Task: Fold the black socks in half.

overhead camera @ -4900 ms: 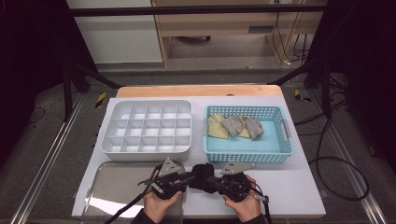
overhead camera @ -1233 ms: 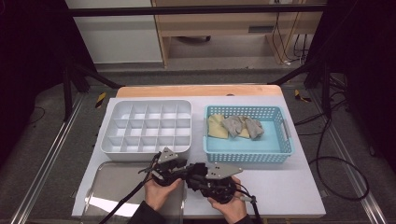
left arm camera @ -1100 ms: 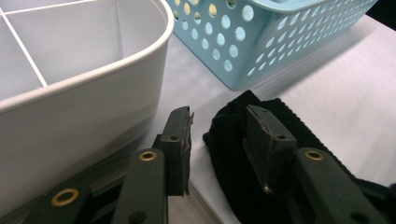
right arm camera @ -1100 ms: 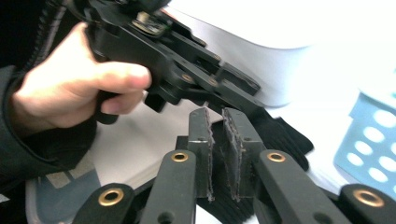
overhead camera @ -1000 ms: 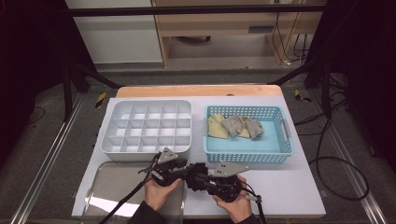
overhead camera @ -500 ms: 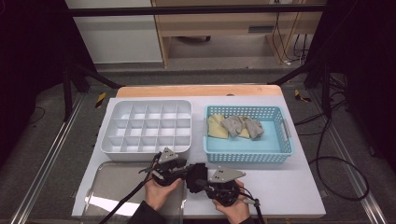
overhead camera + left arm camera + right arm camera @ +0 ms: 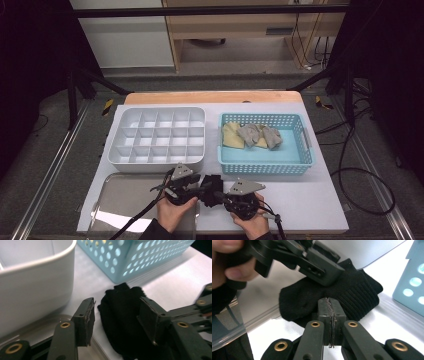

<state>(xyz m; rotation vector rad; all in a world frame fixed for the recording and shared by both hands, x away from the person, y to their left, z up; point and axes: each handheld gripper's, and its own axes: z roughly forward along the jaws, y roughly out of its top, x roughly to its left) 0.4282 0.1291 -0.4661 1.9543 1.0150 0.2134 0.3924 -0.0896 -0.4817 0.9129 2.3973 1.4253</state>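
Note:
A black sock [image 7: 210, 188] lies at the table's front edge, partly over the rim of a metal tray. My left gripper [image 7: 202, 186] reaches it from the left. Its jaws have just been opening and stand open around the sock [image 7: 117, 297], the left pad [image 7: 87, 318] clear of the fabric. My right gripper [image 7: 218, 194] comes from the right. In the right gripper view its jaws [image 7: 329, 302] are pressed together on the sock's [image 7: 354, 296] near edge. The left gripper's finger [image 7: 322, 272] rests over the sock's far side.
A white compartment box [image 7: 114, 150] stands behind the left hand. A blue perforated basket [image 7: 262, 168] with grey and yellow cloths [image 7: 250, 135] sits behind the right. The metal tray [image 7: 122, 205] lies at the front left. Bare white table [image 7: 310, 200] is to the right.
The right gripper has moved left, closer to the left one, since the oldest frame. Over the last second both hands hold their place over the sock.

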